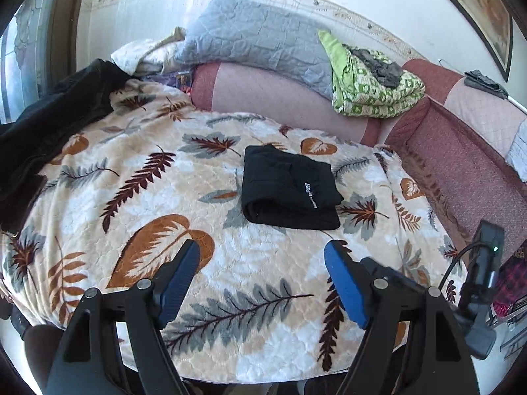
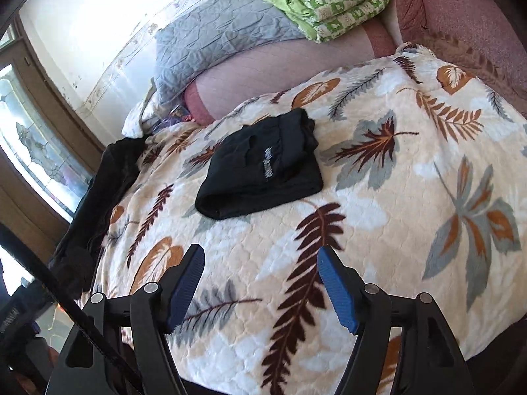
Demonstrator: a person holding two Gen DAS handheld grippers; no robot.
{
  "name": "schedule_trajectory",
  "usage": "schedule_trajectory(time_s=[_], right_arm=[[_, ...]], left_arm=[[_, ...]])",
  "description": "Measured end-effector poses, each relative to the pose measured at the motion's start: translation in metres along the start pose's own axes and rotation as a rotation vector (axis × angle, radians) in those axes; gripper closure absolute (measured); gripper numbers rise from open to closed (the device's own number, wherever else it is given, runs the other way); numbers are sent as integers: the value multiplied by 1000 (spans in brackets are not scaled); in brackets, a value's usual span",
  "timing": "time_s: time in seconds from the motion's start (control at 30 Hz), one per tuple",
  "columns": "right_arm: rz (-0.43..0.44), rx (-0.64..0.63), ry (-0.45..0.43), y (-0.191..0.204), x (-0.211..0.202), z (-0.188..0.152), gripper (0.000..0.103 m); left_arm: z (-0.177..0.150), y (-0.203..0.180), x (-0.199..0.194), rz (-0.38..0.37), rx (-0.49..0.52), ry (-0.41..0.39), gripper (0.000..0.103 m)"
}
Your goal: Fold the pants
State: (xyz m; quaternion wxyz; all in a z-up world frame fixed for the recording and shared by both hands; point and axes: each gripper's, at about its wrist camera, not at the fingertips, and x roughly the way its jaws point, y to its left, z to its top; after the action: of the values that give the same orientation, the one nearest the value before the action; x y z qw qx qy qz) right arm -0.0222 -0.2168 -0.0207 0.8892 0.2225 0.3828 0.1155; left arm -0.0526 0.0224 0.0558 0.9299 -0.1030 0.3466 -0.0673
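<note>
The black pants (image 1: 288, 187) lie folded into a compact rectangle on the leaf-patterned blanket (image 1: 131, 197), with small white lettering on top. They also show in the right wrist view (image 2: 263, 171), left of centre. My left gripper (image 1: 262, 250) is open and empty, held back above the blanket just short of the pants. My right gripper (image 2: 260, 255) is open and empty too, above the blanket (image 2: 395, 230) and nearer than the pants.
A pile of dark clothing (image 1: 56, 115) lies at the blanket's left edge. A grey quilted pillow (image 1: 257, 39) and a green patterned quilt (image 1: 372, 82) rest on the pink sofa back (image 1: 280, 95). The other gripper's black body (image 1: 484, 283) shows at the right.
</note>
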Motion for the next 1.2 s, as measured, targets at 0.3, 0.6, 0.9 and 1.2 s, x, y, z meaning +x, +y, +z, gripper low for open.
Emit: schedule_trajectory(time_s=[0.3,0.6,0.9,1.2], right_arm=[[-45,-24,-62,-2,-37,-17,25],[-76,0,-35,-4,-26,-15,24],[-75,2,52,-10,15,-15,23],[-118,39,97,-30,29,-17,23]], left_arm=[[0,-25,-30,-59,34,-85,20],[-3,-23,-9,-50,29,-43,19],[-8,-33,30,-35,50,55,19],[-6,-58,53,-80,83,104,19]])
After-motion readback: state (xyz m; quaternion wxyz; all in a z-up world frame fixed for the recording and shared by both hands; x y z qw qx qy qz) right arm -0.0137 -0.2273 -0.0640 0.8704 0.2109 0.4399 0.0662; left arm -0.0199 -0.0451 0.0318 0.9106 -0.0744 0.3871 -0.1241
